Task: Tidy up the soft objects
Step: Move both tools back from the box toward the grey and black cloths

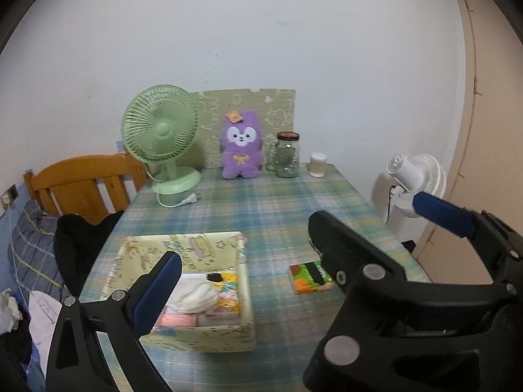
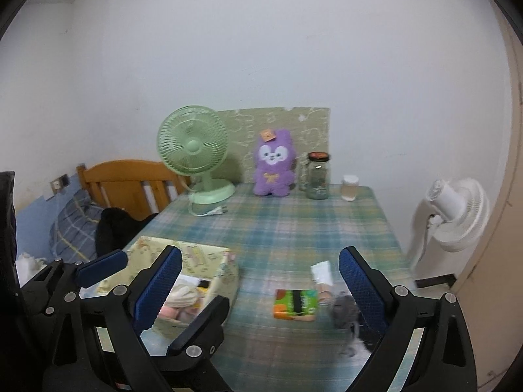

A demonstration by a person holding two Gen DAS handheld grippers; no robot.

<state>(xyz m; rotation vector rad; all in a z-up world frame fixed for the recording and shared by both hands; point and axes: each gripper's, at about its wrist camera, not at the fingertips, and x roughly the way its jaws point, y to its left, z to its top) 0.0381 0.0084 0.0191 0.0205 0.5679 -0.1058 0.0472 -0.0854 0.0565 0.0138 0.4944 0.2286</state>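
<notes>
A pale yellow fabric storage box [image 1: 183, 336] [image 2: 225, 272] sits on the plaid table near its front left, holding white, pink and yellow soft items [image 1: 196, 295] [image 2: 183, 294]. A green and orange tissue pack [image 1: 309, 277] [image 2: 295, 303] lies to its right. A grey furry soft item with a white tag [image 2: 341, 308] lies beside the right finger of my right gripper. A purple plush toy [image 1: 241, 145] [image 2: 274, 163] sits upright at the back. My left gripper [image 1: 300, 254] is open and empty, over the box. My right gripper [image 2: 260, 281] is open and empty above the tissue pack.
A green desk fan [image 1: 161, 134] [image 2: 193, 145] with a loose plug, a glass jar [image 1: 287, 155] [image 2: 317, 176] and a small white container [image 1: 317, 165] [image 2: 349, 187] stand at the back. A white floor fan [image 1: 421, 176] [image 2: 457, 212] stands right of the table. A wooden bed [image 1: 81, 183] is left.
</notes>
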